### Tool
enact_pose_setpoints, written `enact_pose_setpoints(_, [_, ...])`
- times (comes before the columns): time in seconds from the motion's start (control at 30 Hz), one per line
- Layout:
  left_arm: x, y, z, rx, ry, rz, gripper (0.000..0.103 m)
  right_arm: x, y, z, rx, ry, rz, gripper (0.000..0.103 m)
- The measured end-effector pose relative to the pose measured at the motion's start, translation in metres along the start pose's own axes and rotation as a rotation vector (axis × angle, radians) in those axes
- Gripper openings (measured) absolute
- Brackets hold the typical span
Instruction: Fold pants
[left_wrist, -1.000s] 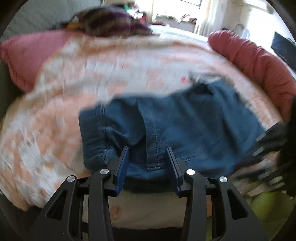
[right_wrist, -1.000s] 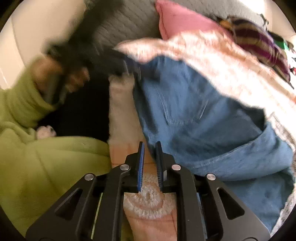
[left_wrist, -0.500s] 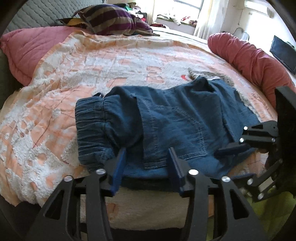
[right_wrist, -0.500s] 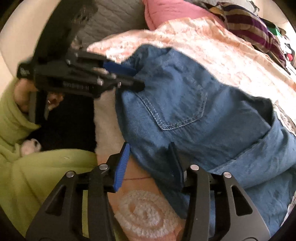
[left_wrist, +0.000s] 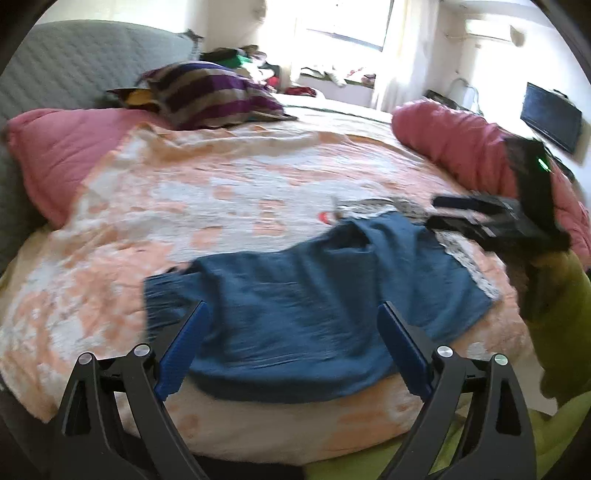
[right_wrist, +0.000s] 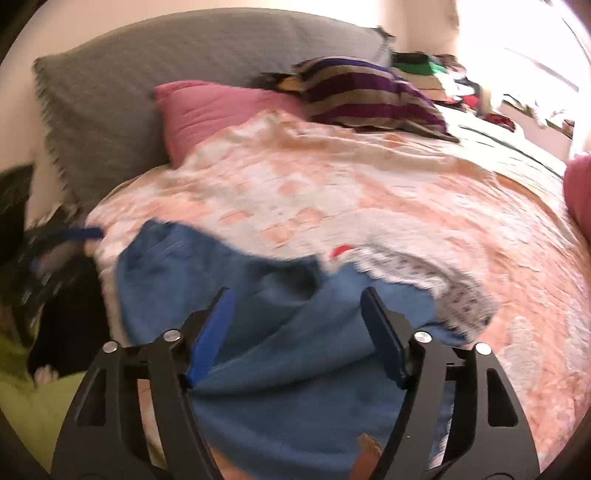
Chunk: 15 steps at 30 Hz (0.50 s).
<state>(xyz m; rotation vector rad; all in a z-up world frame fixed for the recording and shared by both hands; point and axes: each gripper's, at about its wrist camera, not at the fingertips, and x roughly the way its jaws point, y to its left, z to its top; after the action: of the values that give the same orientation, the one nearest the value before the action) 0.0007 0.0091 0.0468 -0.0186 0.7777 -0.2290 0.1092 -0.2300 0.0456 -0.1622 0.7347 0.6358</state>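
The blue denim pants (left_wrist: 317, 306) lie folded in a wide bundle near the front edge of the bed, also in the right wrist view (right_wrist: 288, 332). My left gripper (left_wrist: 293, 314) is wide open above the pants' near edge, holding nothing. My right gripper (right_wrist: 297, 299) is wide open above the pants' right part, holding nothing. The right gripper also shows in the left wrist view (left_wrist: 480, 218) at the pants' far right end. The left gripper shows blurred at the left of the right wrist view (right_wrist: 66, 236).
The bed has a peach and white patterned cover (left_wrist: 221, 192). A pink pillow (left_wrist: 62, 155) and a striped cushion (left_wrist: 210, 96) lie at the head. A pink bolster (left_wrist: 461, 144) lies at the right. Lime green clothing (left_wrist: 561, 302) is at the near edge.
Both grippers have opened wide and pulled up and back from the pants. The pants now lie free on the bed.
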Motion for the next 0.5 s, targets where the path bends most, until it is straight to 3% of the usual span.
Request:
enact_pose_setpoints(0.27, [0.063, -0.057, 0.011, 0.08, 0.11, -0.112, 0.091, 0.055, -0.045, 0.038, 0.073, 0.107, -0.075, 0.069])
enact_pose_setpoints(0.4, [0.095, -0.073, 0.011, 0.081, 0.189, -0.168, 0.09, 0.087, -0.051, 0.047, 0.068, 0.173, -0.059, 0.069])
enact_pose_setpoints(0.5, [0.112, -0.079, 0.011, 0.089, 0.213, -0.169, 0.089, 0.115, -0.045, 0.051, 0.03, 0.228, -0.073, 0.069])
